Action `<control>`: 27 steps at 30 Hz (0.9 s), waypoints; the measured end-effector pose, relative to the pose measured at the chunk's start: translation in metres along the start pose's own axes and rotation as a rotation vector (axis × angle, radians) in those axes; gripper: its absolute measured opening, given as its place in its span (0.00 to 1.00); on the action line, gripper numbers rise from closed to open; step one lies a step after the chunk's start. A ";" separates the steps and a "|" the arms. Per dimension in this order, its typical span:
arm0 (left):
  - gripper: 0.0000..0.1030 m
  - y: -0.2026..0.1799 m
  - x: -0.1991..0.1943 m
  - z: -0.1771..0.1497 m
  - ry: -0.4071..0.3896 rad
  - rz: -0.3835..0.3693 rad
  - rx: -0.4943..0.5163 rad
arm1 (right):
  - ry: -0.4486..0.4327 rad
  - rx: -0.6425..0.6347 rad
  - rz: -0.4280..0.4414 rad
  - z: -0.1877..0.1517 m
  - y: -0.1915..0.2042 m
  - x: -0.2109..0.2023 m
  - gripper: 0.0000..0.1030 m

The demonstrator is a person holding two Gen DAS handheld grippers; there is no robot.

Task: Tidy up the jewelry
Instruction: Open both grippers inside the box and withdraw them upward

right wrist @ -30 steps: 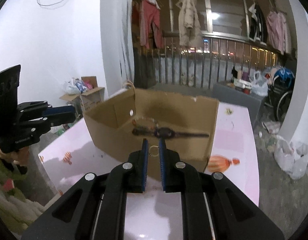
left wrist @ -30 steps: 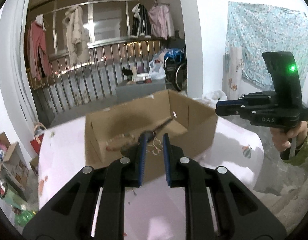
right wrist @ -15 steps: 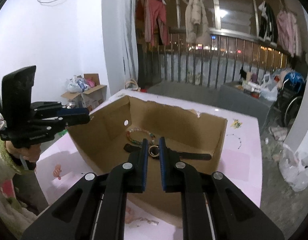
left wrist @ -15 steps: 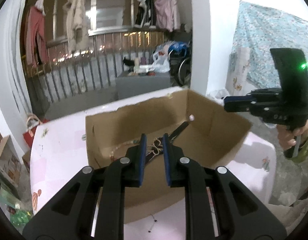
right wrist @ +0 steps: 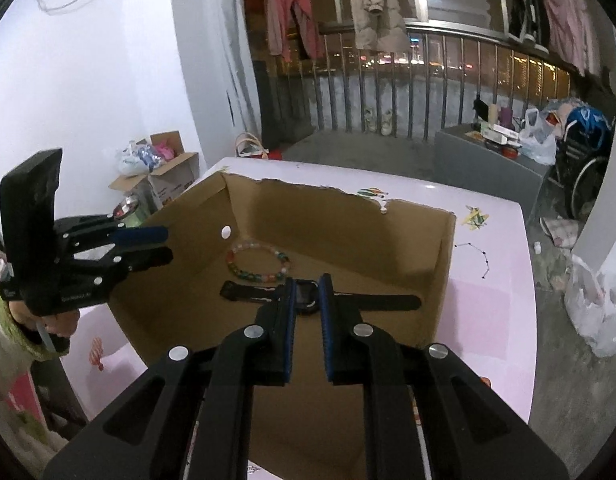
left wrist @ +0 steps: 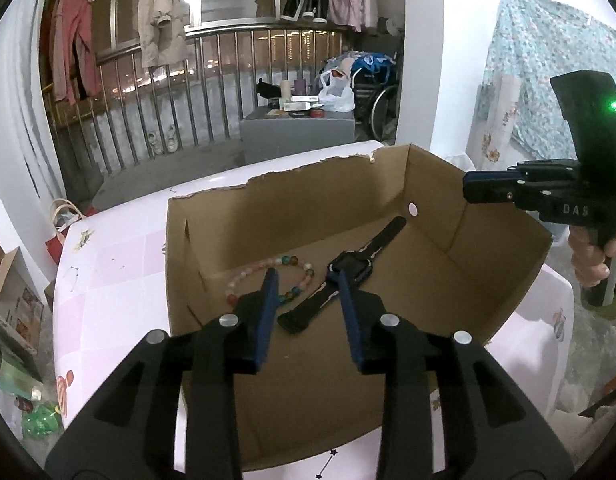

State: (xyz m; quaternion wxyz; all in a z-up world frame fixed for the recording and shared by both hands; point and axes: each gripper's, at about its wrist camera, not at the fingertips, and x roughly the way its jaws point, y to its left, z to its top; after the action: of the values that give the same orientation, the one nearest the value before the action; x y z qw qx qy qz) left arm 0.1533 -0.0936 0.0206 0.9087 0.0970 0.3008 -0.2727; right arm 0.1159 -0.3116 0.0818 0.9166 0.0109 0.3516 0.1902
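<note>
An open cardboard box [left wrist: 292, 196] stands on a pink table [left wrist: 108, 272]. Inside lie a bead bracelet [left wrist: 244, 276] and a black wristwatch [left wrist: 350, 268]. My left gripper [left wrist: 308, 280] hovers over the box with its jaws wide apart and nothing between them. My right gripper [right wrist: 307, 284] hovers over the box from the other side with a small gap between its jaws and nothing visible in it. The watch [right wrist: 372, 300] and bracelet [right wrist: 256, 264] show below it. Each gripper also shows in the other's view, the right [left wrist: 480, 192] and the left [right wrist: 164, 244].
The table edge is close around the box [right wrist: 440, 248]. A thin chain [right wrist: 476, 256] lies on the table right of the box. Beyond are a metal railing [left wrist: 168, 92], hanging clothes, a grey cabinet [left wrist: 296, 128] and cardboard boxes [right wrist: 164, 176] on the floor.
Both grippers moved forward over the box. The left jaws opened and the gold piece they held is gone. The right jaws parted slightly and the ring between them is gone.
</note>
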 end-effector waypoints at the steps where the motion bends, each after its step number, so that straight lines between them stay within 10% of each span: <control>1: 0.31 0.000 -0.001 -0.001 -0.004 0.001 -0.003 | -0.005 0.005 -0.001 0.000 -0.001 -0.001 0.19; 17: 0.41 -0.009 -0.057 -0.007 -0.130 -0.010 -0.035 | -0.118 0.037 -0.024 -0.016 -0.001 -0.060 0.30; 27: 0.42 -0.037 -0.112 -0.044 -0.171 -0.147 -0.030 | -0.150 0.018 -0.001 -0.062 0.017 -0.103 0.33</control>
State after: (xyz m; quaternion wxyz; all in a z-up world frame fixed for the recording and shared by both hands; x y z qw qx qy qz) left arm 0.0361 -0.0604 0.0525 0.9100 0.0374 0.2323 -0.3413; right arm -0.0005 -0.3395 0.1042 0.9402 0.0331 0.2838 0.1854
